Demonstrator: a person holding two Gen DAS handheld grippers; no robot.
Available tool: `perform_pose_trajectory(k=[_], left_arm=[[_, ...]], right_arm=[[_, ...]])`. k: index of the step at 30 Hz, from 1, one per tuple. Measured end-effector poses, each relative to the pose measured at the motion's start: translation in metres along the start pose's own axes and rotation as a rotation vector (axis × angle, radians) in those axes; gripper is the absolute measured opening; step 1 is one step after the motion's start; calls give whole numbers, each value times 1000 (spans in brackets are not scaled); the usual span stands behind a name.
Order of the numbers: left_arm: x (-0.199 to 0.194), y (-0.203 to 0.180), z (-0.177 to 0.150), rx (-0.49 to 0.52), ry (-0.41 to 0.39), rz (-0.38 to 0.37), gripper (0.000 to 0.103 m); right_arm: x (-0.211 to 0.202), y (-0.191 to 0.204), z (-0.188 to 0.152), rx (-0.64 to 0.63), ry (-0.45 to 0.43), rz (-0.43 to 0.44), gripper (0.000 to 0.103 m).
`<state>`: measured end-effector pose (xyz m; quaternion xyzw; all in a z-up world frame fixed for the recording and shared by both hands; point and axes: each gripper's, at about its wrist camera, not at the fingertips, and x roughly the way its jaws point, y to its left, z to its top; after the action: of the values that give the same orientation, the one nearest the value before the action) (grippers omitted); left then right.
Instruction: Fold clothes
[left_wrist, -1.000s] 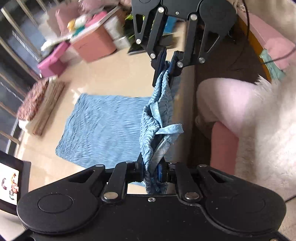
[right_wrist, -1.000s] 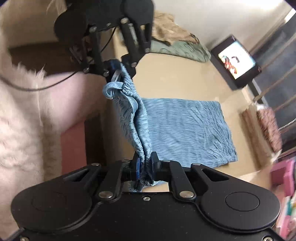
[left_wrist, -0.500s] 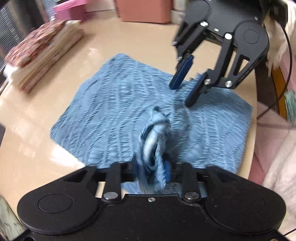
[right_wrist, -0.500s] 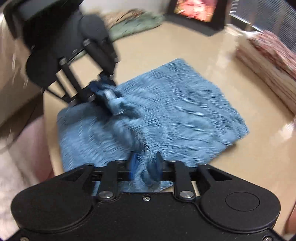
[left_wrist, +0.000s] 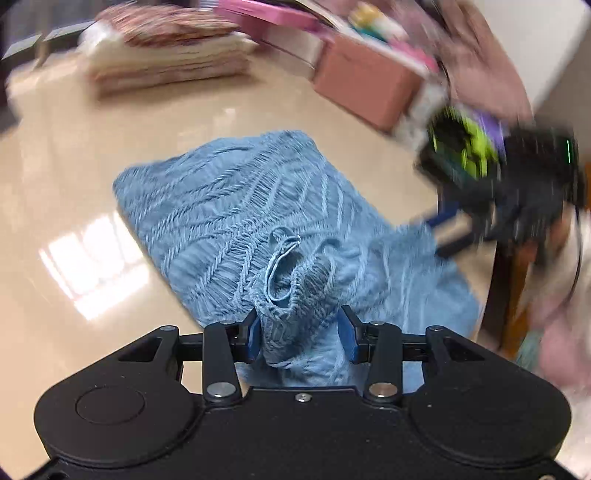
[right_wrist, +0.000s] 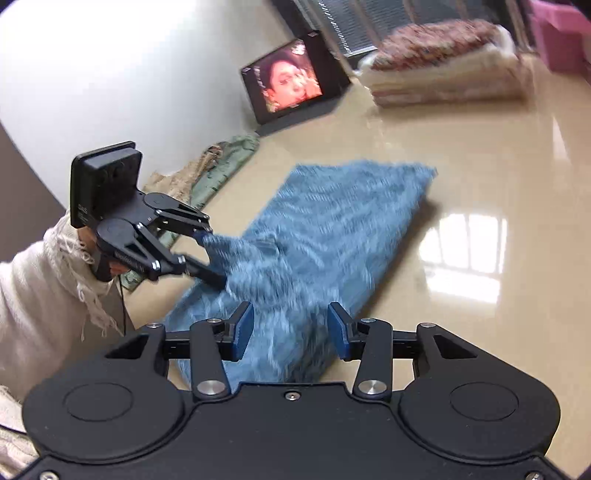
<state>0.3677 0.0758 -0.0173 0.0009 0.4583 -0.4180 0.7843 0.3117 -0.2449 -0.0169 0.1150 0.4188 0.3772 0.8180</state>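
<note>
Two tools are letting go of one garment. We have the blue ribbed garment (left_wrist: 236, 206) lying on the glossy beige surface (left_wrist: 74, 155), its near end doubled back over the rest, which we judge to be the fold just laid. Our left tool (left_wrist: 301, 338) has its jaws opening; a bunched hem with a small loop sits between the pads, slack and no longer pinched. Our right tool (right_wrist: 291, 330) is opening too, its blue pads standing clear of the cloth that lies between and below them. Both point down at the near edge because that is where the carried hem has to land, one tool at each corner so the edge drops straight.

A second ago both tools were pressed tight on the hem and held it raised above the surface as a hanging rope of cloth. Half a second ago the right one was already spread while the left kept some cloth; now both have rolled level and sunk close to the surface.

A folded patterned stack (right_wrist: 443, 74) lies well apart at the far side.
</note>
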Motion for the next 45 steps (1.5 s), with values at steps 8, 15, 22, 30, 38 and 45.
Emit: perform_pose_trajectory(k=[8,15,22,30,38,45], left_arm=[[-16,4,-27,-156,-183,-36,14],[-18,18,-29,-231,-189,20,25],[-51,18,-43,-292,-328,152,81],[-66,-49,-67,-38,-389,172,42],[-25,-68,-80,41,-291,239,35],[-24,-62,-92,3,-343,239,37]], right_arm=[[0,7,-12,29,-102,-29,17],[10,4,-16,51,-115,-112,21],[-23,0,-39,170,-228,-149,84],[-56,57,-69,43,-374,-171,88],[9,85,-55,-136,-270,-265,56],[19,60,-76,-41,-364,-288,58]])
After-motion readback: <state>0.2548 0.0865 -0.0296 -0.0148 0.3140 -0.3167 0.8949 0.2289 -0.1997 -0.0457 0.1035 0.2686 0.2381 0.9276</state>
